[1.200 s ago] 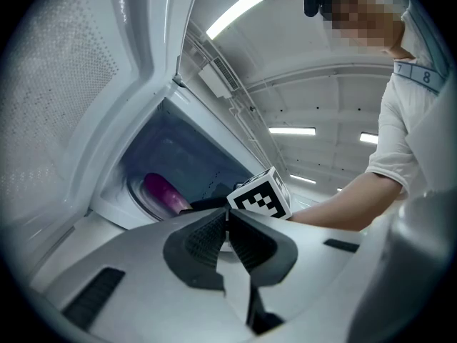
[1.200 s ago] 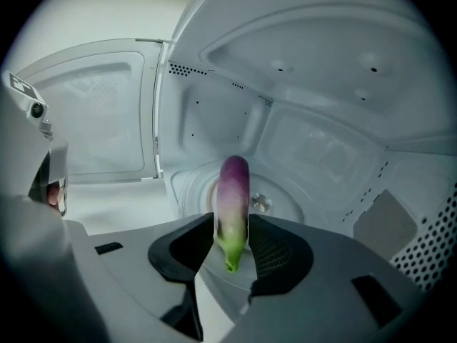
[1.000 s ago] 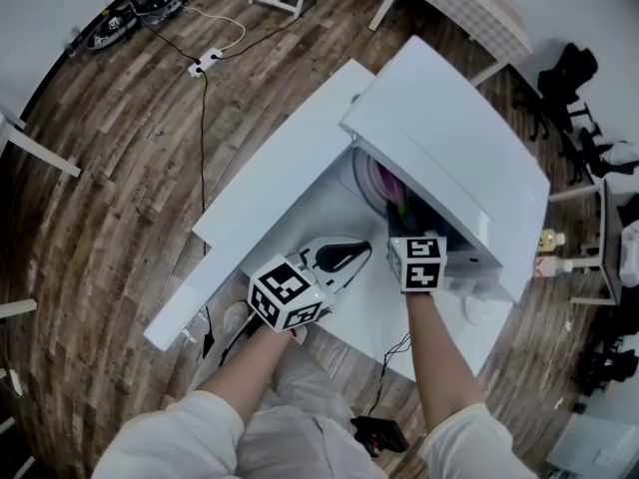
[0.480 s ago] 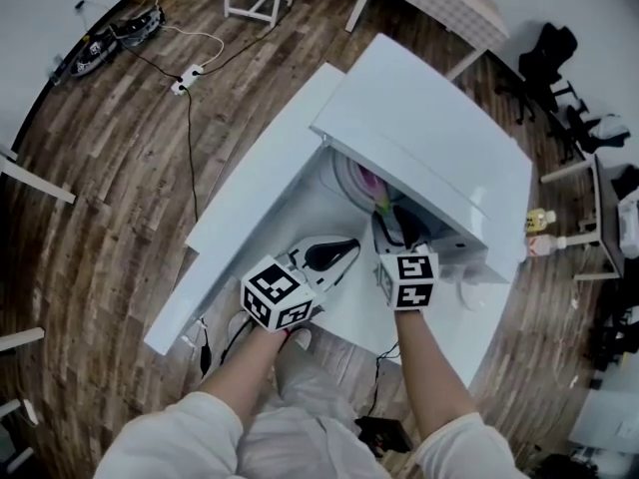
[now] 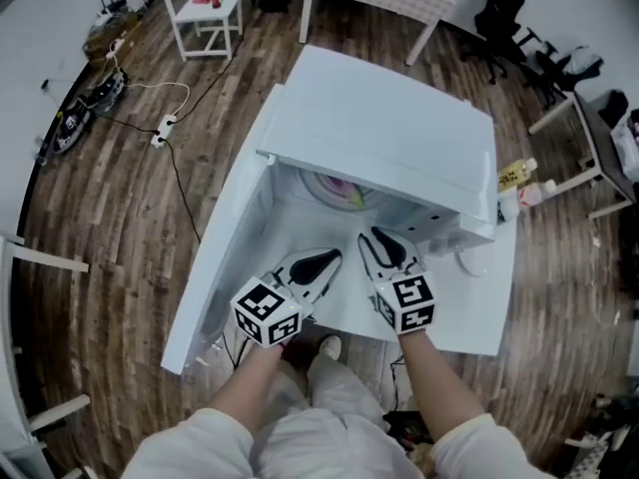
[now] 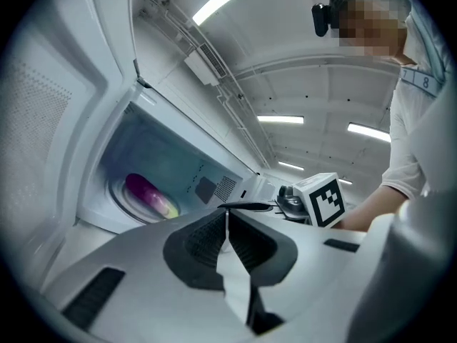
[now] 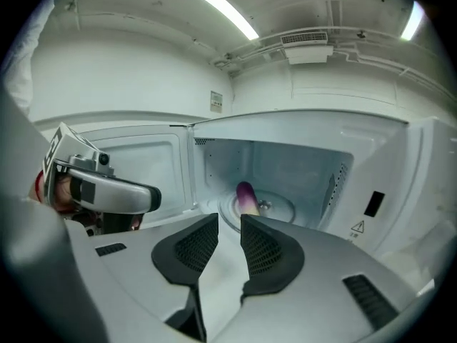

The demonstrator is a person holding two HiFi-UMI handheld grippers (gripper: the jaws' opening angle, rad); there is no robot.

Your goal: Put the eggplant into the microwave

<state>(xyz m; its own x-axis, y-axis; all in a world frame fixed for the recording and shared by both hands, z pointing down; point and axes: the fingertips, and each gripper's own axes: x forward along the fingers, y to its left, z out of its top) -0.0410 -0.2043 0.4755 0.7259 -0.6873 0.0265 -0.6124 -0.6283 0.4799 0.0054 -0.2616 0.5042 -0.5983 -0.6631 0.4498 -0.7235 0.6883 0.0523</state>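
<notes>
Lying on the turntable (image 7: 280, 211) deep inside the microwave (image 5: 389, 133): the eggplant (image 7: 245, 194), purple with a pale end, touched by neither tool. Standing swung out to the left: the door (image 5: 215, 277). Holding the left gripper (image 6: 227, 211) near the open front, beside the door, with jaws pressed together on nothing. Holding the right gripper (image 7: 228, 224) just to its right, aiming straight into the cavity. Closing its jaws at this moment, with a narrow gap showing between the pads (image 7: 196, 245) and nothing sitting in that gap. Hovering with both sets of tips on the near side of the eggplant, well apart from it. Sitting under all of this: a white table (image 5: 469, 312), with bottles (image 5: 517, 178) standing at its far right edge, beside the microwave.
</notes>
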